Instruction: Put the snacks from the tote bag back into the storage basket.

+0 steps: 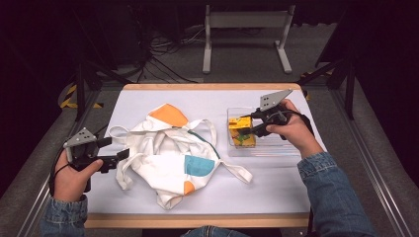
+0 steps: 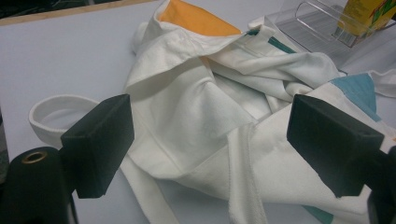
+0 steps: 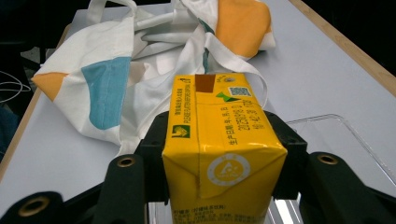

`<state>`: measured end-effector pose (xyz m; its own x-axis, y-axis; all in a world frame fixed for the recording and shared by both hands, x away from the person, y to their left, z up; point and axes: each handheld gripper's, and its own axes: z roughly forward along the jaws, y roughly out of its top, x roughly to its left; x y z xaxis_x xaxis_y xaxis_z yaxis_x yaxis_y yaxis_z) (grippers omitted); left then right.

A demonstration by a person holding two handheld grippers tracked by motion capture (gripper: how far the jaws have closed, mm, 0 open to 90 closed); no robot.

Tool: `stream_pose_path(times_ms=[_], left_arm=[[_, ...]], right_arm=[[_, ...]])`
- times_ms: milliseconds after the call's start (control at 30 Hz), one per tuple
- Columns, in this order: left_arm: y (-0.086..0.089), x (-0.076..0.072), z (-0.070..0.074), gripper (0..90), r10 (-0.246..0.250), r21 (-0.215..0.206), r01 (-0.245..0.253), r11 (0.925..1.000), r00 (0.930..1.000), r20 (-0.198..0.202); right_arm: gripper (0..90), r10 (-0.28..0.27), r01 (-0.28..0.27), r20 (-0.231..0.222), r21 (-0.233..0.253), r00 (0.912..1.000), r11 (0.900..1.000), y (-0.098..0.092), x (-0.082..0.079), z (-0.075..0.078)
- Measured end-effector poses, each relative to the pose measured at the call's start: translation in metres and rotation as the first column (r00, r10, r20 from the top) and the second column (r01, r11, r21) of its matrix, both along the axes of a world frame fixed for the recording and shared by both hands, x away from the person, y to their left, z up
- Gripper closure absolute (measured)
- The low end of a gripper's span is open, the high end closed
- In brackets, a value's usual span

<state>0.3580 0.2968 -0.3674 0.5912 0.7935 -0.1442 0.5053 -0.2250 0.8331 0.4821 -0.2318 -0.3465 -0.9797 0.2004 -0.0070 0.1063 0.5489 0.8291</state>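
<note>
Plainly, the right gripper (image 1: 248, 123) had its jaws clamped on the yellow carton (image 3: 219, 144) over the clear tray (image 1: 276, 148); the carton's base was cut off. Beside the crumpled tote bag (image 1: 168, 153), the left gripper (image 1: 117, 148) stood open, its contents hidden.

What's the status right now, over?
Right gripper clamped on yellow carton over clear tray. Left gripper open at cloth bag. Nothing in the way.

Bright table, dark surrounds, slight blur
</note>
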Motion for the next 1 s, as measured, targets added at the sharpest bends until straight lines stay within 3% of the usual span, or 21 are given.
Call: stream_pose_path(times_ms=[1000], left_arm=[[-0.0037,0.0052,-0.0012,15.8,-0.014,0.000,0.014,0.9999,0.9999,-0.006]], right_arm=[[50.6,0.080,-0.078,0.015,-0.105,0.9967,0.991,0.0092,-0.0069,-0.0070]])
